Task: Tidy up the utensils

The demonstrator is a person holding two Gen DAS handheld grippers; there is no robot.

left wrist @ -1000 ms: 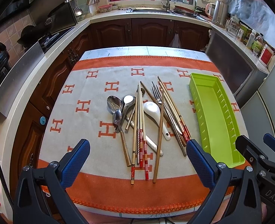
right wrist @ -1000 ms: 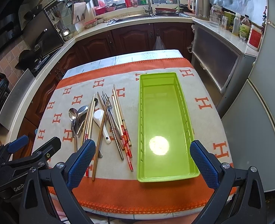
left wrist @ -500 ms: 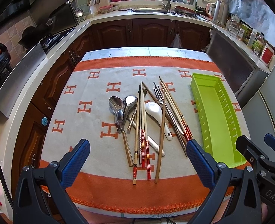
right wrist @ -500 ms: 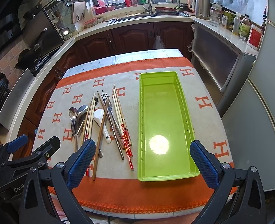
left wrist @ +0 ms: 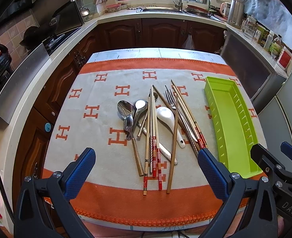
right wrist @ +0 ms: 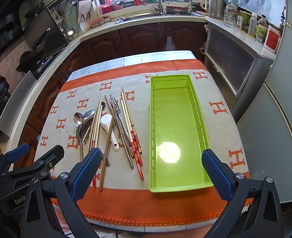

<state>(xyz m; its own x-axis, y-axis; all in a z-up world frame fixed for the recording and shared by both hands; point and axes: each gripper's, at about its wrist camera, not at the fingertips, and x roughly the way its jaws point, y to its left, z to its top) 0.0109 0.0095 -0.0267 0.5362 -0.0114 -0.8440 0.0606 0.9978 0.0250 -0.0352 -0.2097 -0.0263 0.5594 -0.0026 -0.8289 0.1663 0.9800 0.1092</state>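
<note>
Kitchen counters and dark wooden cabinets go around a small table, which is covered with an orange and beige cloth (left wrist: 98, 91) printed with H letters. On the cloth lies a loose heap of utensils: several metal spoons (left wrist: 126, 109), a white ceramic spoon (left wrist: 166, 115), a fork (left wrist: 169, 99), and many chopsticks (left wrist: 152, 130), some with red bands, crossing each other in the middle of the table. Just beside the heap, on its right, stands a long green plastic tray (right wrist: 195, 103). From the right wrist view its bottom is bare and only a spot of light shines in it, so I judge that nothing is sorted yet and the whole task is left to do.

The left gripper (left wrist: 146, 164) hovers above the near end of the heap with its jaws spread wide and nothing between them. The right gripper (right wrist: 151, 166) hangs over the near end of the tray, also wide apart and holding nothing. Probably the first step is to take one item from the heap and bring it to the tray.
</note>
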